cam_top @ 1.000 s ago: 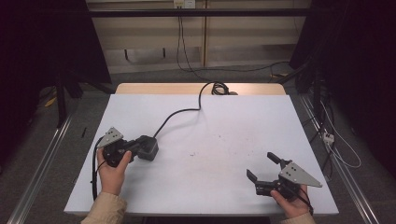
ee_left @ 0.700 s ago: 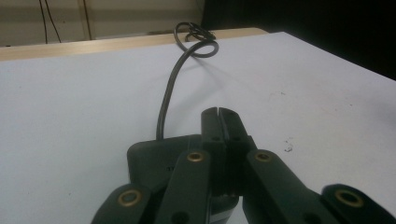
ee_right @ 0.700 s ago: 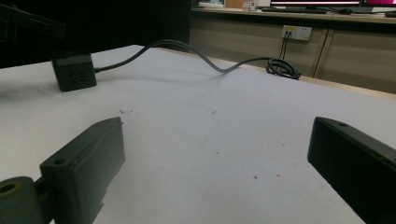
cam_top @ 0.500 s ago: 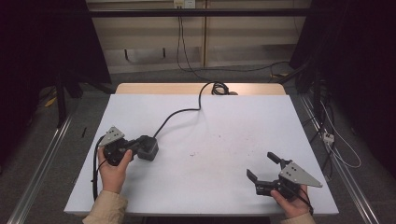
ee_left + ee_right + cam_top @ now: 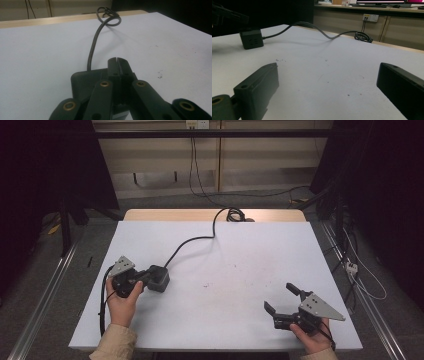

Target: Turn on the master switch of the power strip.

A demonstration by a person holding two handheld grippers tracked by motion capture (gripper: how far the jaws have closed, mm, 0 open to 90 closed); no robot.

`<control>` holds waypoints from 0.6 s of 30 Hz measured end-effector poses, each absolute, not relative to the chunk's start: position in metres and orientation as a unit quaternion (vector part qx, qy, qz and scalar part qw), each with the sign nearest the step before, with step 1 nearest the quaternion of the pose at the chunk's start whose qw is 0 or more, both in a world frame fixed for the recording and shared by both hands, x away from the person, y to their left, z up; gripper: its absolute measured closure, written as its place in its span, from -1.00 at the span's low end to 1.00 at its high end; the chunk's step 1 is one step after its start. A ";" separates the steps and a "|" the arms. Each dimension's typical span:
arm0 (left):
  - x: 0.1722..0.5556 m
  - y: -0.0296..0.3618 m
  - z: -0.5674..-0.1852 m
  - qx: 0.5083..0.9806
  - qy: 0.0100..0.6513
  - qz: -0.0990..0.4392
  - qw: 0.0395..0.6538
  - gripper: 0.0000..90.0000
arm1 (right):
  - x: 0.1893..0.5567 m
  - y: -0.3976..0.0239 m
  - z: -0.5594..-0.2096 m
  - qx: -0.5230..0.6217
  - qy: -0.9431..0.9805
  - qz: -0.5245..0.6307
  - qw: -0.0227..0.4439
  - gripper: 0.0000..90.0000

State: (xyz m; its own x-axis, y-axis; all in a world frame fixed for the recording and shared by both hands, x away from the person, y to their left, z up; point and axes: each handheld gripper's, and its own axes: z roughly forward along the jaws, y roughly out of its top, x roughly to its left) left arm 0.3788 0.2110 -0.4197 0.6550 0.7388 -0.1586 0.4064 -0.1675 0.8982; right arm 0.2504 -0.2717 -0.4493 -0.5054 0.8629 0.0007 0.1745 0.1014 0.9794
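Socket cube (image 5: 158, 277) partly hidden behind clenched left gripper (image 5: 117, 65), contact seemingly unclear; right gripper (image 5: 282, 303) fingers spread.

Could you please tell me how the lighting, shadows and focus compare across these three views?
High view: the white table is evenly lit, the surroundings dark. Left gripper view: the near jaws are soft, and the cable casts a faint shadow. Right gripper view: dimmer, with blurred jaws and a dark socket cube.

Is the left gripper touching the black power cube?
Cannot tell. In the left gripper view the shut left gripper lies over the power cube, but no contact or gap shows plainly.
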 end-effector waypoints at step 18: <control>0.378 0.215 -0.423 0.753 0.391 0.165 0.504 1.00 | 0.250 -0.272 -0.449 0.384 0.673 0.549 0.314 -0.92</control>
